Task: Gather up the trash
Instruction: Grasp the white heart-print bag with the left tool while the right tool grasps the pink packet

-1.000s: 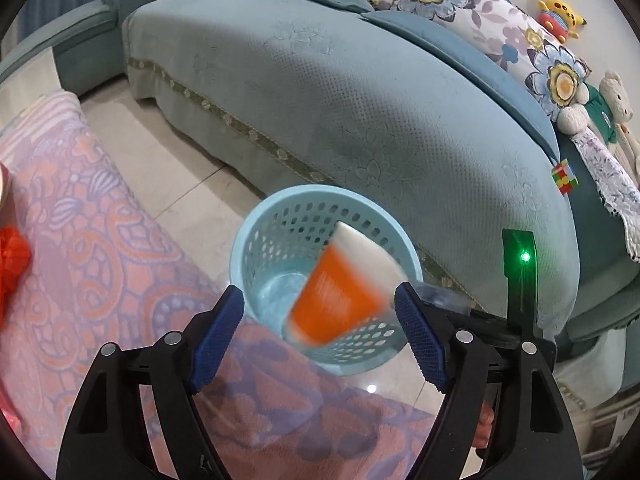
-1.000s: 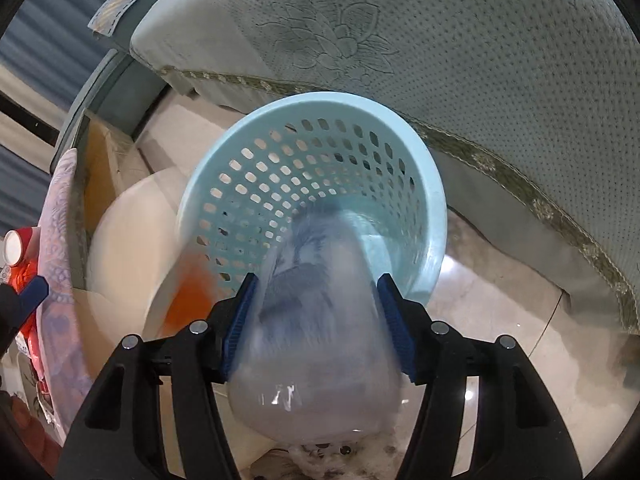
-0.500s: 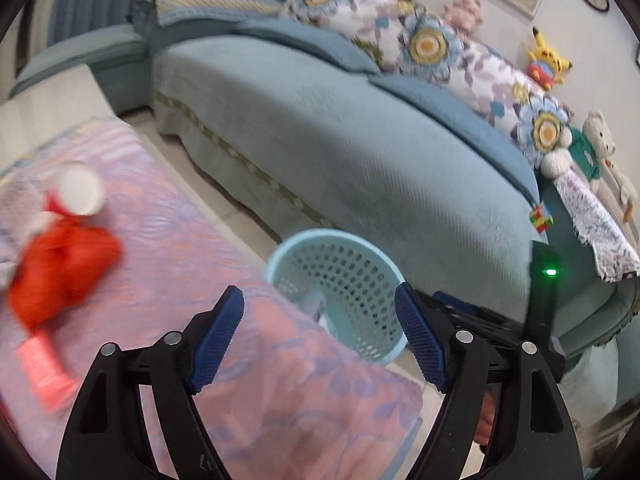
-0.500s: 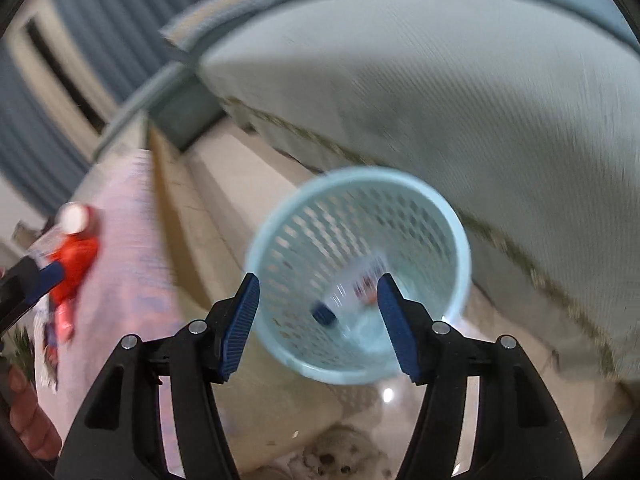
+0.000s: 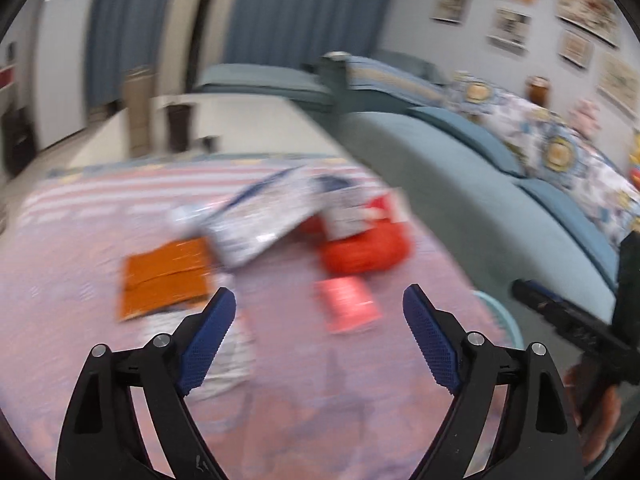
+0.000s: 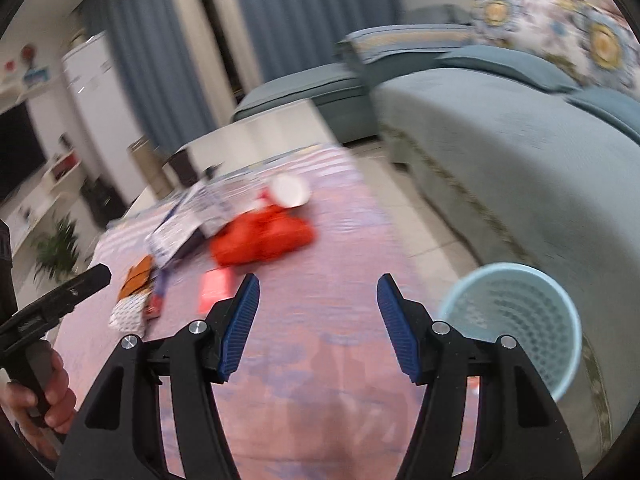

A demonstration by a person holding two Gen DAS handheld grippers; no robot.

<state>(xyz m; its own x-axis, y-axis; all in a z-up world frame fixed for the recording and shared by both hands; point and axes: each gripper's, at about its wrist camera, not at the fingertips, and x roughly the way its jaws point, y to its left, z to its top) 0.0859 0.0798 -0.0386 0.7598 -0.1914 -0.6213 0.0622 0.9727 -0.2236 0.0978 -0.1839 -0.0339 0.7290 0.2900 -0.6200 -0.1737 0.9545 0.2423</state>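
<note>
Trash lies on the pink patterned tablecloth (image 5: pixel 80 360): a crumpled red bag (image 5: pixel 364 250), a small red packet (image 5: pixel 346 306), an orange wrapper (image 5: pixel 166 276), a white and blue printed bag (image 5: pixel 256 224) and a white checked wrapper (image 5: pixel 236 344). My left gripper (image 5: pixel 318 336) hangs above the cloth, its jaws opening with nothing between them. My right gripper (image 6: pixel 318 324) is open and empty over the table's near end. The red bag (image 6: pixel 262 244), a white paper cup (image 6: pixel 288 192) and the small red packet (image 6: pixel 216 290) lie ahead of it. The light blue perforated basket (image 6: pixel 516 316) stands on the floor to the right.
A teal sofa (image 6: pixel 520 152) with floral cushions (image 5: pixel 560 148) runs along the right, with a tiled floor strip (image 6: pixel 412 208) between it and the table. Blue curtains (image 5: pixel 304 12), a white cabinet (image 6: pixel 100 92) and a potted plant (image 6: pixel 56 248) stand behind. A hand (image 6: pixel 48 396) holds the other gripper's handle.
Both grippers dropped their items, an orange cup and a clear bottle, into the basket, then swung up and left from the basket toward the trash on the table. Both now stand empty.
</note>
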